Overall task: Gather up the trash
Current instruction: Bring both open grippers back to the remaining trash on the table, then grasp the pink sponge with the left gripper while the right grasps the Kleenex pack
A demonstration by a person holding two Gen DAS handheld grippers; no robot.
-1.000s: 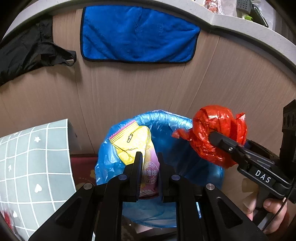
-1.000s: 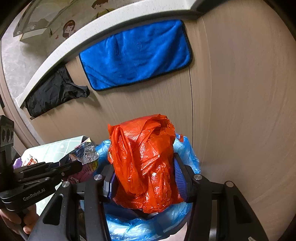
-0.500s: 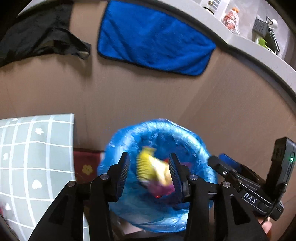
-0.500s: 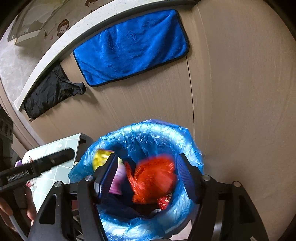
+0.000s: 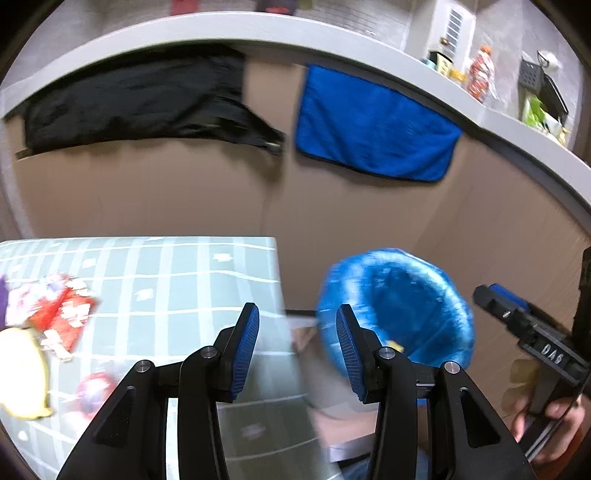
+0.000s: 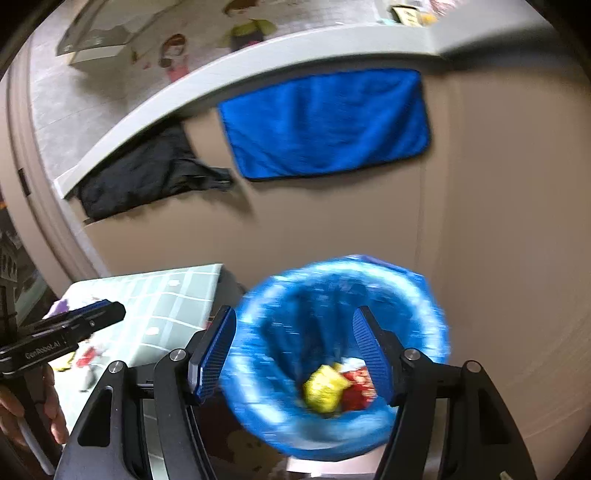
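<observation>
Two cloths (image 5: pixel 373 125) hang above checked table (image 5: pixel 166 273); bin (image 6: pixel 343 354) beside

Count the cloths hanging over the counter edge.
2. A black cloth hangs on the left and a blue towel on the right, both draped down the brown panel. More could hang out of view.

A blue towel (image 5: pixel 373 125) hangs on the tan cabinet front (image 5: pixel 166 184) ahead of me, below the grey counter edge (image 5: pixel 221 31). A black cloth (image 5: pixel 140 103) hangs just left of it. Bottles and a black rack (image 5: pixel 535 81) sit on the counter, far right.
</observation>
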